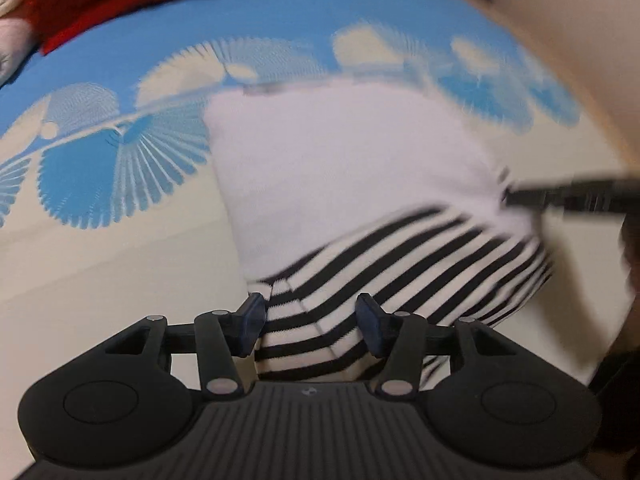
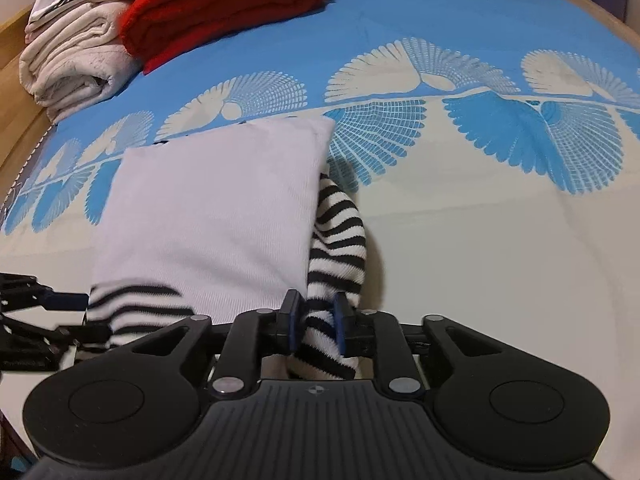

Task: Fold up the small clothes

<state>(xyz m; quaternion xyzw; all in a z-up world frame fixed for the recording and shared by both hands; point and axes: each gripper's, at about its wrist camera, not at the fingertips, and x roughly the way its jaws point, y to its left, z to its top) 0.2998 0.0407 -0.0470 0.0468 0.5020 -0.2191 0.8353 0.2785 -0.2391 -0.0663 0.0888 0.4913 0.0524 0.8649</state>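
Here the right gripper point(image 2: 313, 326) is pinched on a striped sleeve point(image 2: 336, 240) at the near right of the white top point(image 2: 208, 208) lying on the bedspread point(image 2: 480, 260). The left gripper point(image 1: 310, 318) has its jaws apart around the near striped part without clamping it. The fold seems midway; next, carry the sleeve left across the white body.

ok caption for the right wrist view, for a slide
Right gripper shut on a striped sleeve of a white top lying on a blue-and-cream bedspread.
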